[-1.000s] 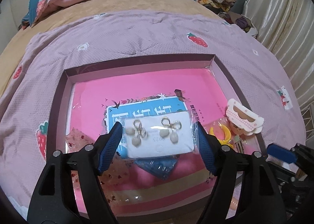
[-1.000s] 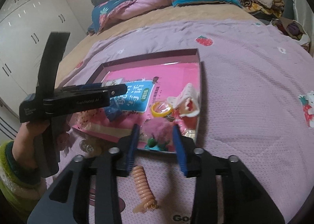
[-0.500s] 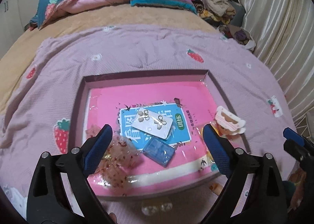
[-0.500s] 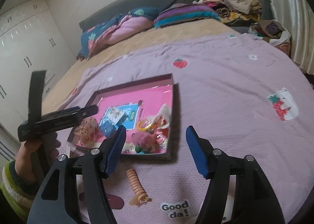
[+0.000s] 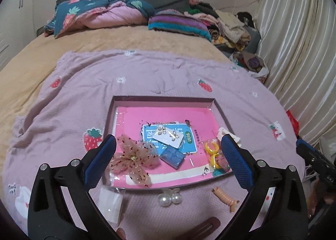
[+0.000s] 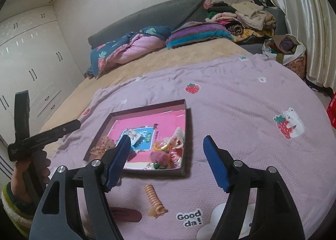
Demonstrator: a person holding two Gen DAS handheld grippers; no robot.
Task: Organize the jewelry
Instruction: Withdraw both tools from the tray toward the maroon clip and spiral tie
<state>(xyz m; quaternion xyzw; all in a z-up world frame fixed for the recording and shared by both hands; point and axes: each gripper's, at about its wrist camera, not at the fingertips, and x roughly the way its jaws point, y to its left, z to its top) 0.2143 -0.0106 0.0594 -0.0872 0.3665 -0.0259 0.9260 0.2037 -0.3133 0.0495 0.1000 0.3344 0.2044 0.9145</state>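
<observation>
on the left of the tray (image 5: 163, 99) lay the pink bow (image 5: 132, 159), half over the near rim, and the left gripper (image 5: 168, 156) hung above it with its jaws wide apart and nothing between them; they had just been opening. in the middle of the tray sat the earring card (image 5: 168, 138) on a blue card, with a small blue case (image 5: 172, 157) just beside it. toward the right lay yellow rings (image 5: 213, 148) and a white clip (image 5: 227, 135). the right gripper (image 6: 168, 162) also stood open and empty, its jaws having just been opening too. outside the tray, on the blanket (image 5: 84, 93), from left to right: a clear packet (image 5: 110, 204), pearls (image 5: 170, 198), a brown clip (image 5: 208, 226) and a coil tie (image 5: 224, 198). the step in hand looked like picking the next loose piece. to do it well, each gripper should take what lay nearest: the left the packet or pearls, the right the coil tie. come down steeply, pinch the coil across its middle, and press lightly so the soft blanket did not bunch into the jaws.
</observation>
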